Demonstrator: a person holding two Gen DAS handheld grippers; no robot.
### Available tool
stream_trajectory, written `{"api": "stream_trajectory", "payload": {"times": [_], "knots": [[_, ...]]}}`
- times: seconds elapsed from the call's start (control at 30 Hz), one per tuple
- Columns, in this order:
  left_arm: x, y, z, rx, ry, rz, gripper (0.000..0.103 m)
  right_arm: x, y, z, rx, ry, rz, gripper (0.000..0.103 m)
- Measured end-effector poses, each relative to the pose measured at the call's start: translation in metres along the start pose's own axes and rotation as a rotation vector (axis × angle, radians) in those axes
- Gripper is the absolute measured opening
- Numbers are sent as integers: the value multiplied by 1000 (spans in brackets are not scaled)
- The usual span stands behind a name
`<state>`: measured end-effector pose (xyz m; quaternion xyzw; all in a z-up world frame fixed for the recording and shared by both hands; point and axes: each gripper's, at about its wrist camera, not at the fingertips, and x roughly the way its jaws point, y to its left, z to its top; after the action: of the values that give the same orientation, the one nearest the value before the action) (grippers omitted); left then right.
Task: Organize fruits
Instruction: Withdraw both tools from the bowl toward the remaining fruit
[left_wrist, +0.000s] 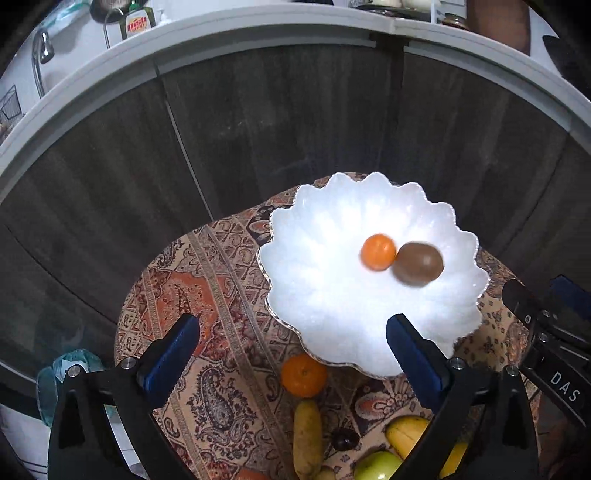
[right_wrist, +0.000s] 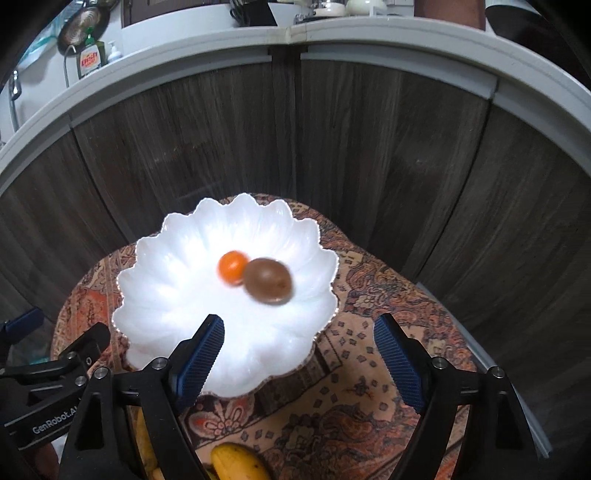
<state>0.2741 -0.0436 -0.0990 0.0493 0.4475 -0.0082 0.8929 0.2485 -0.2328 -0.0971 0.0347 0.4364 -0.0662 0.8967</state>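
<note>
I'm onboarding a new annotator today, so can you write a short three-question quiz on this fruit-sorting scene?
1. True or false: the scalloped white bowl holds three fruits.
2. Which fruit touches the brown kiwi in the bowl?
A. small orange tangerine
B. green apple
C. yellow banana
3. Fill in: both the left gripper and the right gripper are ____ and carry nothing.

Key: 1 false, it holds two; 2 A; 3 open.

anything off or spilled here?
Nothing spilled or damaged. The white bowl sits upright holding a tangerine and a kiwi, touching. A second tangerine and bananas lie loose on the patterned cloth.
</note>
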Motion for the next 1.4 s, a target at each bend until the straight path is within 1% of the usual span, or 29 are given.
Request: {"api": "stream_trajectory", "payload": {"times": [0.23,0.53,0.7,0.9,1.07,1.23,1.4], "knots": [[-19,2,-6,-4,-31,-9,103,-20,-2,-8,1,-13,7,84],[-30,15,-27,-24,-31,-3,103,-33,8,-25,-20,-16,19,84],[-32,18,-37,-17,-25,-4,102,-37,13,-35,-31,-10,29,84],[-28,22,-50,-25,-2,-11,102,-37,18,-44,-37,0,36,84],[-24,20,-62,-13,16,-19,101,-39,20,-53,-39,-2,42,84],[-16,18,-75,-2,45,-25,98,-33,22,-64,-38,24,48,84],[-5,18,-88,3,86,-34,90,-27,25,-76,-43,50,52,84]]}}
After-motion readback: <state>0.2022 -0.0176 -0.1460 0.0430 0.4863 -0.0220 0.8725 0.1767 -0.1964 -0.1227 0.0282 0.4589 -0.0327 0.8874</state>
